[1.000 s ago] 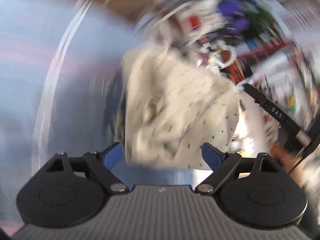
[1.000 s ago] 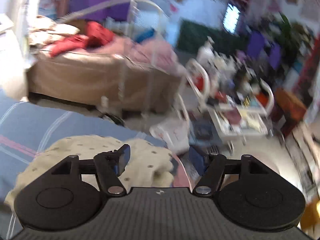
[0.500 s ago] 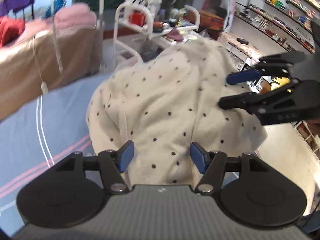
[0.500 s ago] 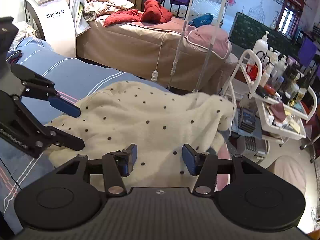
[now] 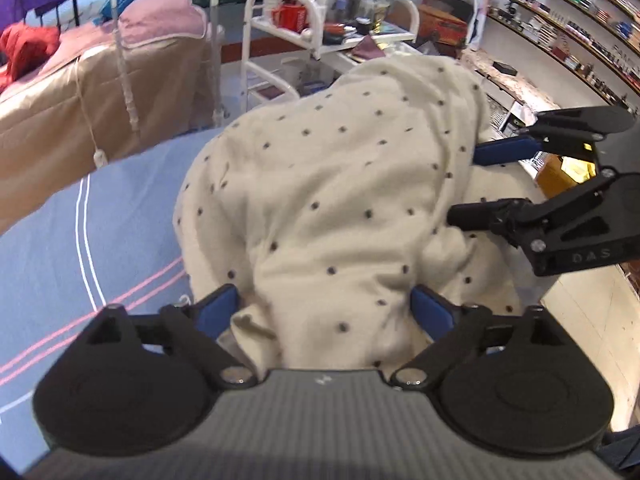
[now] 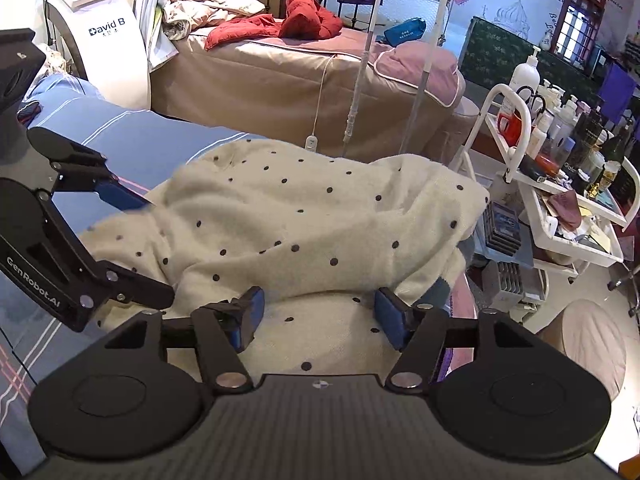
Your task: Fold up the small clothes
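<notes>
A cream garment with dark dots [image 5: 340,208] lies bunched on the blue striped bed cover [image 5: 100,220]; it also shows in the right wrist view [image 6: 304,216]. My left gripper [image 5: 326,312] is open, with the near edge of the garment between its blue pads. My right gripper [image 6: 316,314] is open over the garment's other edge. Each gripper shows in the other's view: the right one [image 5: 472,182] at the garment's right side, the left one [image 6: 152,246] at its left side, both open.
The bed edge runs just past the garment. Beyond it stand a white trolley [image 6: 560,216] crowded with bottles, a tan massage bed [image 6: 280,80] with red clothes [image 6: 296,22], a white machine [image 6: 100,40], and wall shelves [image 5: 580,8].
Both grippers have swung from blurred motion to settle low at opposite edges of the garment. The left gripper's fingers have spread wider than half a second ago.
</notes>
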`<state>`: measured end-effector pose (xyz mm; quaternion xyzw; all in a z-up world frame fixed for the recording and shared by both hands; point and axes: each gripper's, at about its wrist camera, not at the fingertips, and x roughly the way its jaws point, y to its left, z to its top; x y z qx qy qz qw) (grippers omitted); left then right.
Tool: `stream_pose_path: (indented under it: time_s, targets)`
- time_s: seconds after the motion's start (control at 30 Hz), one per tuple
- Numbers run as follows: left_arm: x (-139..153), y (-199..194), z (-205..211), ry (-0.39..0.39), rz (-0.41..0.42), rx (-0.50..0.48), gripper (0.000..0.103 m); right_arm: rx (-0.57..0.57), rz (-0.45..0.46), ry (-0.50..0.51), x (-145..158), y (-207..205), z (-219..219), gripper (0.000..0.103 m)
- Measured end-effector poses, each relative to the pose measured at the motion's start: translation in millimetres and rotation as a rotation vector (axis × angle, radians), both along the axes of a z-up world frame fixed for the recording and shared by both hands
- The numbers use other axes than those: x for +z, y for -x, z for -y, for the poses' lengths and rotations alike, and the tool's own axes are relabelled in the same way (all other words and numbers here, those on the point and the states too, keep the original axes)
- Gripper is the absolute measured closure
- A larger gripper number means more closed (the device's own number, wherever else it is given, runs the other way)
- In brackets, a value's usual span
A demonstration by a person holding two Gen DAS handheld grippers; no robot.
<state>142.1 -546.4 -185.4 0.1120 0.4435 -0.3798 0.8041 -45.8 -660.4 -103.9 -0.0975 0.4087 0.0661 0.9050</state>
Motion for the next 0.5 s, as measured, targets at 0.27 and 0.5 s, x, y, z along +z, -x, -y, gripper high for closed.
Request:
stream_pose_path:
  time_s: [0.27,0.5]
  targets:
    - [8.2,6.2,-6.3,0.02,0.035,0.03,0.009,-0.012,0.005,-0.001,0.2,0.3,-1.3,0.0]
    - [32.4,15.4,-33.3,0.027,0.098,0.056,0.007,-0.055,0.029,-0.015,10.9,6.4,-1.7,0.0]
